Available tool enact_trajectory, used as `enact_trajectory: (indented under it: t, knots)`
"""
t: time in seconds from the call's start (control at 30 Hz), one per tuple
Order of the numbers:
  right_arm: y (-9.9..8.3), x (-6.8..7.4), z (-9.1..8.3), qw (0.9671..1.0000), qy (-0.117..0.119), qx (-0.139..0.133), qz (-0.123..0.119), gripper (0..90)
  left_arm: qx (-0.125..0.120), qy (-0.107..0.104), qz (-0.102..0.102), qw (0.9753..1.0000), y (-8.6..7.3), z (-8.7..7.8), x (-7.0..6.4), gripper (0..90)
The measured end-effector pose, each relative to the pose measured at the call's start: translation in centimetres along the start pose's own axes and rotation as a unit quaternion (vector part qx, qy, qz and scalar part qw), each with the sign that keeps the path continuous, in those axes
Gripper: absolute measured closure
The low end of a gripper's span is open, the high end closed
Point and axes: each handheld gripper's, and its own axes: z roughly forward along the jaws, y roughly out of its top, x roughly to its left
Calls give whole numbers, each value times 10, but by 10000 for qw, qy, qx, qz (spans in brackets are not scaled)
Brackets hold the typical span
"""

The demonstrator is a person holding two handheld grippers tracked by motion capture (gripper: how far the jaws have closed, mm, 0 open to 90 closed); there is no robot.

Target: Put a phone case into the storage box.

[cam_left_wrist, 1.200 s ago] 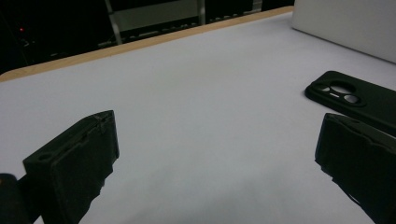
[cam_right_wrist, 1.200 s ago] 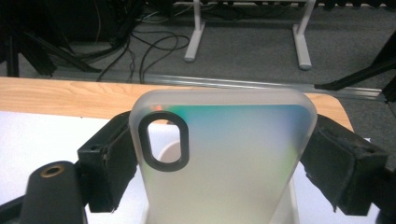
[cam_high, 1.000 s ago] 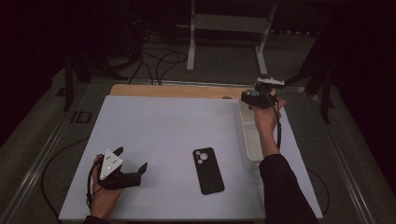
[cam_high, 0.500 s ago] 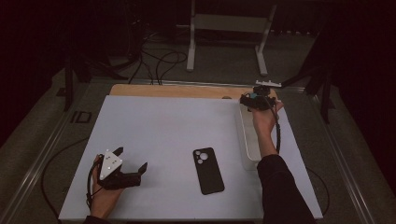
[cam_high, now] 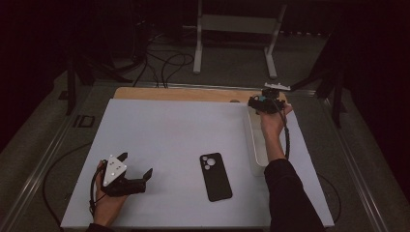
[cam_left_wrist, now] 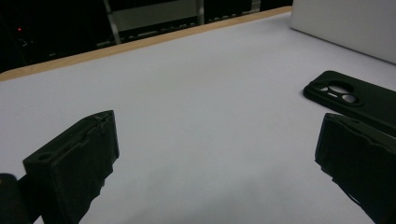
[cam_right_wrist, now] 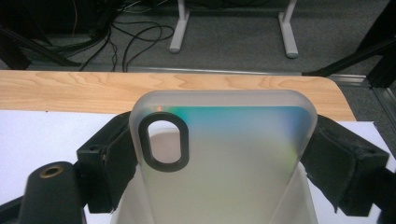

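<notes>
At the lower left of the high view, the left tongs (cam_high: pixel 138 166) rest low on the white counter (cam_high: pixel 174 130), jaws spread wide with nothing between them. The left gripper view confirms it: bare counter lies between the two black jaws, and the black phone (cam_left_wrist: pixel 348 95) sits at the right edge of that frame, back up, its camera cluster toward the far side.

In the high view that phone (cam_high: pixel 215 176) lies flat at the lower middle, well apart from both hands, its camera end pointing toward the top of the frame.

Toward the upper right, the right tongs (cam_high: pixel 256 102) are raised over the far end of a pale, narrow tray (cam_high: pixel 253 145) that runs along the right side of the counter. The right gripper view shows them gripping a frosted translucent phone case (cam_right_wrist: pixel 224 158) by its two long edges, the oval camera cutout at the upper left of the case, with the pale tray just below it and the wooden counter edge beyond.

The step in hand looks like lifting the case out of the tray. The next move probably calls for carrying it to the phone at the lower middle, keeping the squeeze light enough not to bow the soft case, and matching the cutout to the phone's camera end, while the left tongs come across to steady the phone.
</notes>
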Motion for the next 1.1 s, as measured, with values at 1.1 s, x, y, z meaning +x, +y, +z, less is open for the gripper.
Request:
enact_trajectory:
  t: [1.1]
  knots:
    - [11,-10,-15,9989,122,-432,-119,104,19,-4,1,10000,0,1,-1,2]
